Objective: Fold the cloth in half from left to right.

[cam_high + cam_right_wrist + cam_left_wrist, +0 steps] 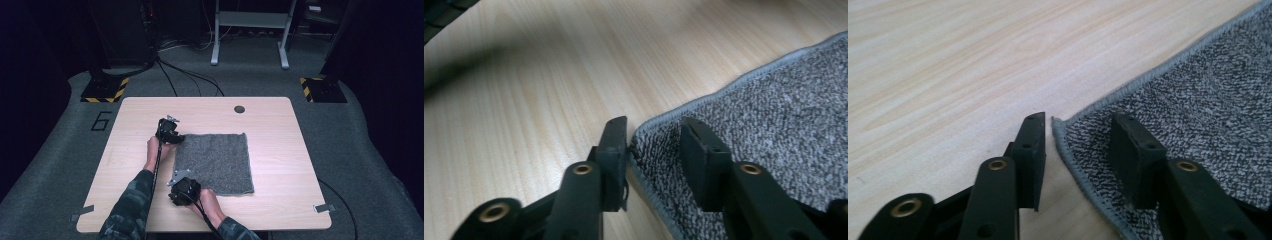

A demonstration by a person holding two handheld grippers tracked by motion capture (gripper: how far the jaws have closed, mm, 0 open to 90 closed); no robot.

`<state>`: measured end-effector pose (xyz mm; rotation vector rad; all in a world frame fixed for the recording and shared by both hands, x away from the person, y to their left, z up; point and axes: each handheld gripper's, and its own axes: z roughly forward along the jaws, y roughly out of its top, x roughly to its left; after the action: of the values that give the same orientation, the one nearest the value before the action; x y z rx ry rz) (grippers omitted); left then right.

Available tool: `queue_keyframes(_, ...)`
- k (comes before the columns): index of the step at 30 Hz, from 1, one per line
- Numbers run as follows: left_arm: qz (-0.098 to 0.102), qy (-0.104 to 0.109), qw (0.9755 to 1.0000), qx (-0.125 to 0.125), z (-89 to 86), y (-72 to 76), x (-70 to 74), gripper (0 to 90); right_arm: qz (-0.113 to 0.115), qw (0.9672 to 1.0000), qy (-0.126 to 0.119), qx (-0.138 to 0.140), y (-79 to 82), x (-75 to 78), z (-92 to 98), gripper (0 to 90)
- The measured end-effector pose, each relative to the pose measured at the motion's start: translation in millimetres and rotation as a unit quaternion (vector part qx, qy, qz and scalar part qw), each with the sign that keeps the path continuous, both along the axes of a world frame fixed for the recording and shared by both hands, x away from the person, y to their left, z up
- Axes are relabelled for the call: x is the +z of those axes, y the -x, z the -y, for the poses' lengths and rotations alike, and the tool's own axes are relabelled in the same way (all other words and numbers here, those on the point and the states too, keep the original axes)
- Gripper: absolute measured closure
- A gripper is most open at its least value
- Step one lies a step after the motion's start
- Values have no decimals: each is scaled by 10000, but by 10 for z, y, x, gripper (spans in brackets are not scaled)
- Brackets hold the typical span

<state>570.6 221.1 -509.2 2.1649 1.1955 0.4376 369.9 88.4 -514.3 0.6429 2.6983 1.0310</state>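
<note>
Flat on a pale wood-grain table (pixel 280 150) lies a square grey mat (pixel 215 162), speckled pile with a stitched border, likely soft, light and floppy. Left gripper (pixel 1075 137) and right gripper (pixel 654 137) each straddle a corner, jaws partly open, one finger on the pile, one outside the hem; whether pads pinch yet is unclear.
</note>
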Motion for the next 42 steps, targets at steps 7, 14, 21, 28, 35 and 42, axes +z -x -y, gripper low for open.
queue_keyframes(7, 8, -17, 10000, 16, 20, 17, 4, 777, 79, 9999, -41, -93, 12, -15, 21, 816)
queue_keyframes(14, -19, 11, 10000, 34, 66, 37, 6, 878, 113, 9999, -78, -97, 30, -19, 42, 856)
queue_keyframes(21, 8, 41, 10000, 64, 64, 48, 93, 880, 104, 9997, -162, -120, 75, 75, 111, 860)
queue_keyframes(28, 22, -49, 10000, 30, 66, 47, 230, 882, 176, 9987, -445, -181, 95, 165, 160, 862)
queue_keyframes(35, 37, -114, 9999, -22, 11, 28, 406, 882, 304, 9968, -723, -135, 103, 314, 199, 863)
queue_keyframes(42, 26, -237, 9997, -14, -35, 0, 622, 881, 398, 9951, -893, -132, 128, 448, 190, 864)
